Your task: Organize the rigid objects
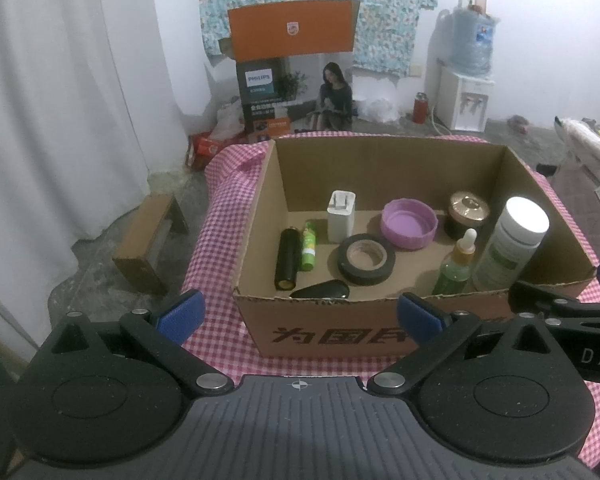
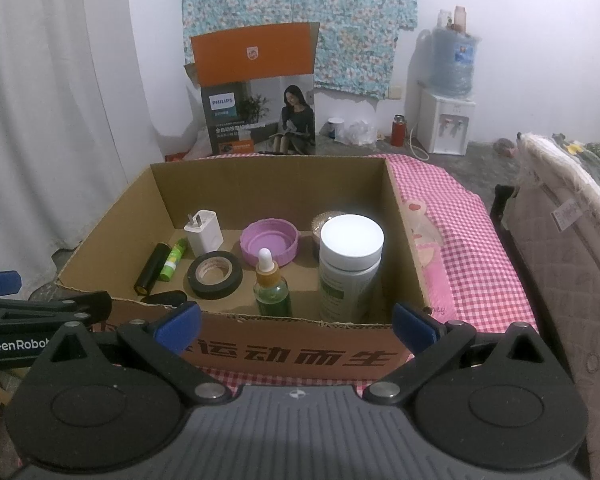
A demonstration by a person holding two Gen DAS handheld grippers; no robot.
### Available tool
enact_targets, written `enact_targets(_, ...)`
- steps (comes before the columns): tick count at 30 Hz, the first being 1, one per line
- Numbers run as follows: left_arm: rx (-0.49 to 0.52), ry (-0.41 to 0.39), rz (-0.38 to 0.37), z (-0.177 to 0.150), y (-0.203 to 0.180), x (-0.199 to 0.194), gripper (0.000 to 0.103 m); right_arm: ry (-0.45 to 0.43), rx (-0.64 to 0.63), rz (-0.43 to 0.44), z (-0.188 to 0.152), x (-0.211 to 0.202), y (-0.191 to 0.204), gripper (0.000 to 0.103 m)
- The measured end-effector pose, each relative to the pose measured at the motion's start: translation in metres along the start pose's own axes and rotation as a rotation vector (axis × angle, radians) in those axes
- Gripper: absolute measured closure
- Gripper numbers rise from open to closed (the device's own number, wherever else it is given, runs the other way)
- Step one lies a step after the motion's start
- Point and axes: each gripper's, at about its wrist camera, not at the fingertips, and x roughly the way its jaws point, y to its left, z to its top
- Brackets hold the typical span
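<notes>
Left wrist view: the rigid objects are gathered inside the open cardboard box (image 1: 320,332), which rests on a pink checked cloth (image 1: 220,216). A white-capped bottle (image 1: 508,240) and a green dropper bottle (image 1: 458,264) are stood upright near the front right wall, just beside each other; a roll of black tape (image 1: 366,259) lies flat in the middle, with a purple lid (image 1: 409,224), a white charger (image 1: 341,216), a black cylinder (image 1: 287,259) and a green tube (image 1: 309,250) behind and to the left. The left gripper (image 1: 300,314) is held spread and empty before the box, and the right gripper (image 2: 296,322) likewise. A tip-over is judged the main risk: the two upright bottles could be knocked by a finger reaching past them. The front wall could also be caught and the box dragged over the cloth.
</notes>
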Motion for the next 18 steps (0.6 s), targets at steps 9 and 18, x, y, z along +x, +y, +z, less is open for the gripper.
enact_targets(9,0.000,0.009,-0.003,-0.0015,-0.0005,0.0018,0.000,0.006,0.001,0.002,-0.0011,0.0008,-0.0011,0.000)
enact_targets(18,-0.001,0.013,-0.007,-0.0014,-0.0021,0.0019,0.000,0.010,0.001,0.000,-0.0010,0.0016,-0.0028,0.000)
